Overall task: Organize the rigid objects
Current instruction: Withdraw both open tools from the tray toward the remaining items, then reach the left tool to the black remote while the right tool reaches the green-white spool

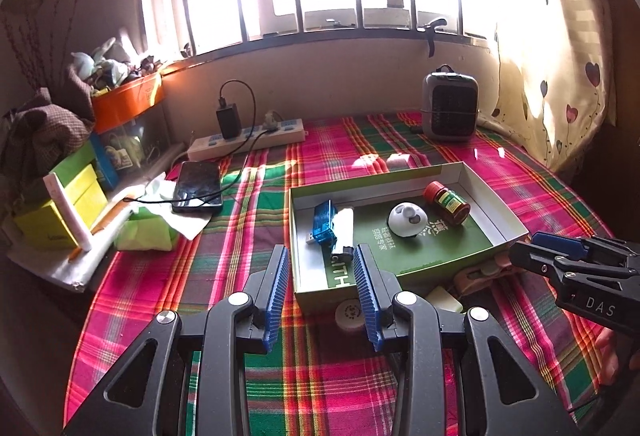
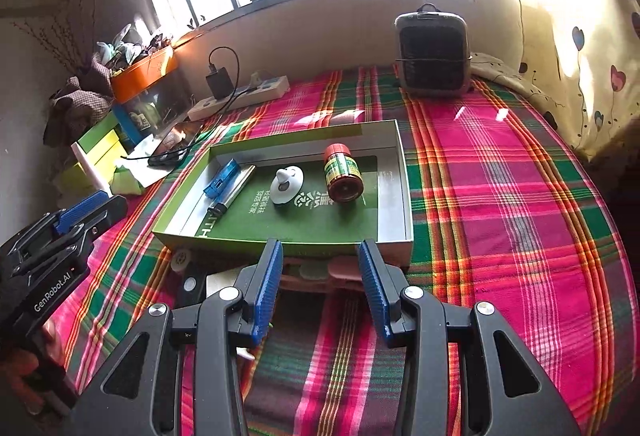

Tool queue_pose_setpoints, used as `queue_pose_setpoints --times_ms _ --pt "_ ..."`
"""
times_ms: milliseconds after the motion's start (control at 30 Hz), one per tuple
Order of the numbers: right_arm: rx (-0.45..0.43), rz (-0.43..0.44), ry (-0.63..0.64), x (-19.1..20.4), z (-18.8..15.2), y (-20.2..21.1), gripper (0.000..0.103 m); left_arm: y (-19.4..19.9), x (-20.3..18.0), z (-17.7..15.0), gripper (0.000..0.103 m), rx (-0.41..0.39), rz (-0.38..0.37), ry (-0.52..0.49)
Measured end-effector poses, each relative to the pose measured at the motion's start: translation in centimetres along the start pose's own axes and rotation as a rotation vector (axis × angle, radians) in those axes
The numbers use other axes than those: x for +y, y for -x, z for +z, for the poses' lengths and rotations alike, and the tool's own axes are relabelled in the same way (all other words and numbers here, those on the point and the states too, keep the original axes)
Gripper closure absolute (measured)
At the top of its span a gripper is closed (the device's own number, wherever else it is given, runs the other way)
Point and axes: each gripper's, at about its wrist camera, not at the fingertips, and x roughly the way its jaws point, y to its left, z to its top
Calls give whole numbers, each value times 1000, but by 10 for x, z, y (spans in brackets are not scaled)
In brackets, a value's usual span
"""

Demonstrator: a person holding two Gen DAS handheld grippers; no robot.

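Observation:
A shallow green box [image 1: 496, 211] [image 2: 394, 171] lies on the plaid cloth. In it are a blue USB stick [image 1: 323, 222] [image 2: 222, 179], a lighter [image 1: 343, 232] [image 2: 236, 187], a white round piece [image 1: 406, 220] [image 2: 286, 184] and a red-capped bottle [image 1: 447, 203] [image 2: 342, 173] on its side. Against the box's near wall lie a white disc [image 1: 349, 312] [image 2: 182, 259], a pink object [image 1: 480, 270] [image 2: 320, 270] and a cream piece [image 1: 442, 298]. My left gripper [image 1: 320, 248] [image 2: 106, 201] hovers open and empty at the box's near left corner. My right gripper [image 2: 320, 242] [image 1: 532, 246] is open and empty over the pink object.
A grey heater [image 1: 450, 107] [image 2: 432, 51] stands at the back. A power strip [image 1: 248, 139], a phone [image 1: 198, 185] on its cable, tissues and yellow-green boxes [image 1: 76, 203] crowd the left side. A curtain hangs at the right. Plaid cloth stretches right of the box.

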Motion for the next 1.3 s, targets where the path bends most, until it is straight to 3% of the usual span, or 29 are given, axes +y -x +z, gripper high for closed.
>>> queue_pose_setpoints --times_ms 467,667,833,1300 --pt "27 27 15 9 -19 7 62 4 3 -20 70 36 -66 22" --pt "44 42 4 10 -25 6 62 -5 20 -33 67 101 -208 116" --pt "57 77 18 17 -29 5 62 -13 30 -47 64 153 -253 164" --pt "125 75 114 53 -38 -16 59 -14 41 -62 64 186 -255 196"
